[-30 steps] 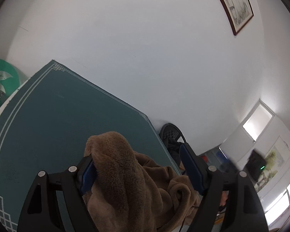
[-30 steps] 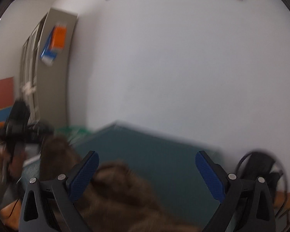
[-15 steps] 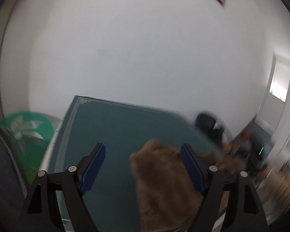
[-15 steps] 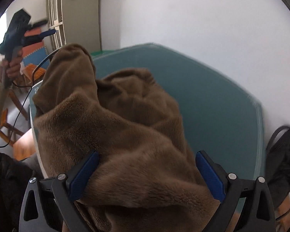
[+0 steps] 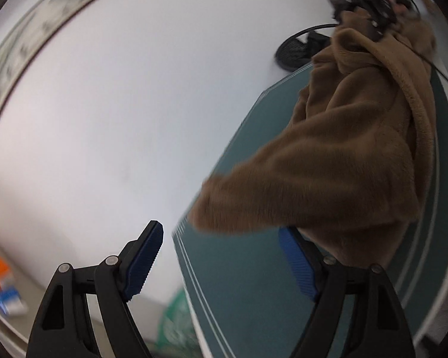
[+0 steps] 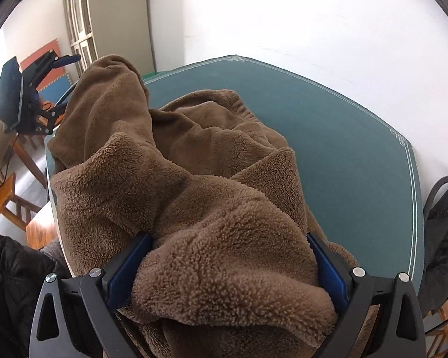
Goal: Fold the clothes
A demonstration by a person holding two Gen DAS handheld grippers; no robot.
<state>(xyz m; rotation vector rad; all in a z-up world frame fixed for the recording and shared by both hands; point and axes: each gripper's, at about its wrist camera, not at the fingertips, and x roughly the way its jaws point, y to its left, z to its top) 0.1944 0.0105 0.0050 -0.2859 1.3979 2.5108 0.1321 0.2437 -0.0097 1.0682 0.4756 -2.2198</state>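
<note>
On the green desk, lying crumpled: a brown fleece garment, thick, soft, surely floppy. Right gripper straddling a bulky fold, jaws wide, grip not certain. Left gripper hanging beside, jaws apart, empty. Better taking hold at a hem, not mid-heap.

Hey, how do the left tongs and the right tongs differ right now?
The right tongs have a thick fold of the brown fleece garment bunched between their pads; the left tongs have nothing between theirs. The right tongs hang over the heap on the green table; the left tongs are off to its side, beyond the table's edge. Both have black arms and blue pads.
</note>
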